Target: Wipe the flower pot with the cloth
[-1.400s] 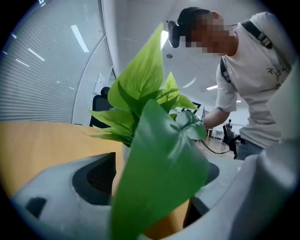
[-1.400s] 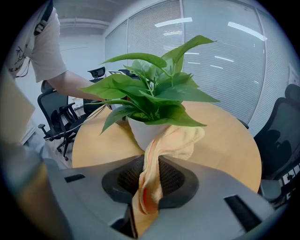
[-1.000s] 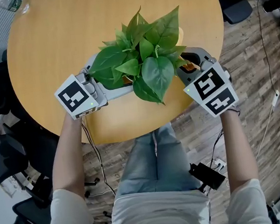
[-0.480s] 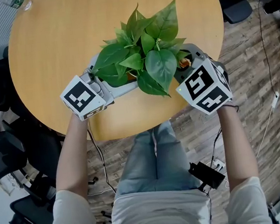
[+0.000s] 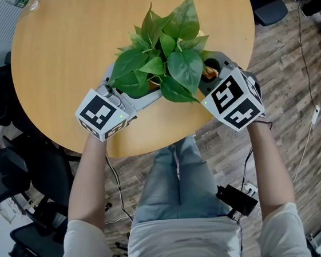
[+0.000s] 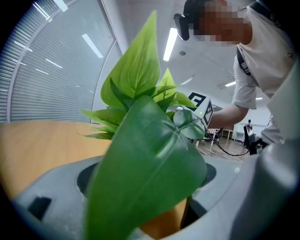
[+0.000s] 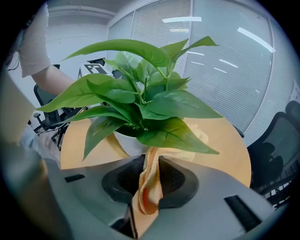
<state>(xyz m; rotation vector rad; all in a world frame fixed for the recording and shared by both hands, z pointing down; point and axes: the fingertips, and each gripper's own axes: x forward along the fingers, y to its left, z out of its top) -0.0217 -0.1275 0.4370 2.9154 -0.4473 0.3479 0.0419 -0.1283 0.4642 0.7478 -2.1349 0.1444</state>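
On the counter point(image 5: 81, 42), the flower pot point(image 7: 125, 140) stands upright. Fingers of the right gripper point(image 7: 150, 168) clamp the cloth point(image 7: 149, 192), stretched lengthwise toward it. The left gripper point(image 6: 154, 183) gapes, its grip hidden by leaves point(image 5: 164, 61).

Tabletop point(image 5: 71, 54): wood-look veneer, smooth, satin sheen. Leaves point(image 5: 167, 61): glossy, waxy, prob. plastic. Flower pot point(image 7: 125, 139): white, smooth; ceramic or plastic, can't tell. Cloth point(image 7: 146, 197): orange woven fabric, soft, matt, creased. Left gripper point(image 6: 159, 206) & right gripper point(image 7: 151, 168): grey moulded plastic, matt, smooth. Pads point(image 7: 178, 180) on right: black, finely textured, rubbery-looking. Marker cubes point(image 5: 100, 113): matt b/w print. Floor point(image 5: 293, 81): wood-grain planks, low sheen.
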